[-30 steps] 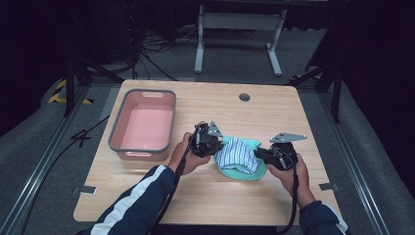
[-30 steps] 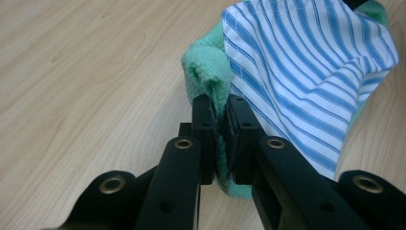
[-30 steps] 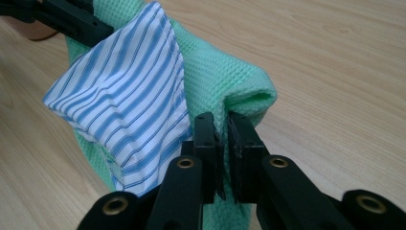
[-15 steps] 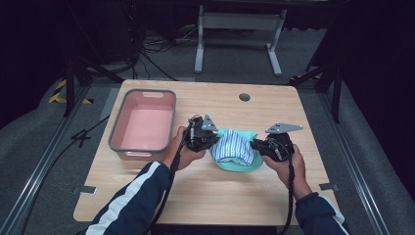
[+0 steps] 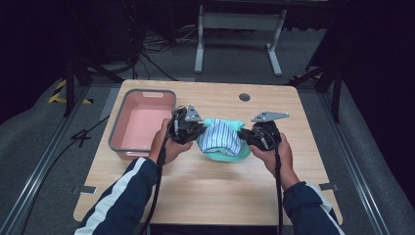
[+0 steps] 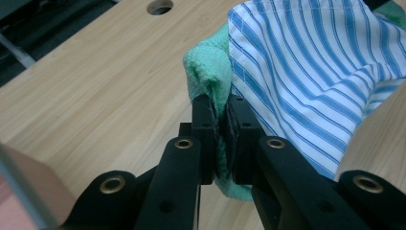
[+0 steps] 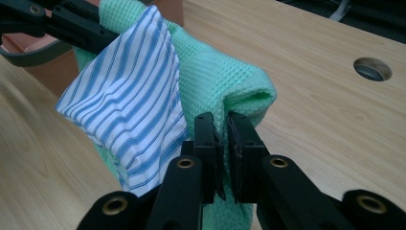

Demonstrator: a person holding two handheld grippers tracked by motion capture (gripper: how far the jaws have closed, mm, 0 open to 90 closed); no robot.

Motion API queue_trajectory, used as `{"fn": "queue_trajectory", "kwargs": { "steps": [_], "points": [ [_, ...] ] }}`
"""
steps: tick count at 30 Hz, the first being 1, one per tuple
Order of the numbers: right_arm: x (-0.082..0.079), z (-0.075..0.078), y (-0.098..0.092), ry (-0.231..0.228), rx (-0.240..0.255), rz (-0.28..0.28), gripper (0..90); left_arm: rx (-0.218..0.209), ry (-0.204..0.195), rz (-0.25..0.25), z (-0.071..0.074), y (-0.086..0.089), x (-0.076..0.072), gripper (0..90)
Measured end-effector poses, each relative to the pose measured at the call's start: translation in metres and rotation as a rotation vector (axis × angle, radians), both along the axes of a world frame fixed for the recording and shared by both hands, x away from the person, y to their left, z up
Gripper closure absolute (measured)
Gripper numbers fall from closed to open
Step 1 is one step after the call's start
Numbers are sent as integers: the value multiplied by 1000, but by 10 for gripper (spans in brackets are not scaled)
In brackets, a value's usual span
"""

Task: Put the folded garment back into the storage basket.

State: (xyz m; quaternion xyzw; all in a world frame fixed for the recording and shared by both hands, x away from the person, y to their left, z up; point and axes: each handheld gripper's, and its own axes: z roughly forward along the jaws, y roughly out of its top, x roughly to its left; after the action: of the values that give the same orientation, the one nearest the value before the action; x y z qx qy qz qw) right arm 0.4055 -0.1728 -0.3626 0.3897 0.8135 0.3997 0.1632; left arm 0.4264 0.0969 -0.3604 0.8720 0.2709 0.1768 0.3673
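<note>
High view: two grippers sling a cloth bundle beside the pink tub.
Left gripper and right gripper each pinch the green cloth, apparently cradling the striped cloth above the table.

Your light wooden rectangular table had a round dark cable hole near its far edge. A pink rectangular plastic tub with a grey rim sat on its left side.
</note>
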Motion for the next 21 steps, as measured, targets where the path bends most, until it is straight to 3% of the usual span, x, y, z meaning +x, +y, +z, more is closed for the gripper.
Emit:
{"fn": "queue_trajectory", "kwargs": {
  "steps": [8, 21],
  "points": [
    [4, 11, 26, -18, -9, 36, 831, -25, -9, 28, 8, 20, -2, 837],
    [13, 23, 60, -31, -10, 78, 831, -23, -26, 78, 19, 56, -5, 837]
  ]
}}
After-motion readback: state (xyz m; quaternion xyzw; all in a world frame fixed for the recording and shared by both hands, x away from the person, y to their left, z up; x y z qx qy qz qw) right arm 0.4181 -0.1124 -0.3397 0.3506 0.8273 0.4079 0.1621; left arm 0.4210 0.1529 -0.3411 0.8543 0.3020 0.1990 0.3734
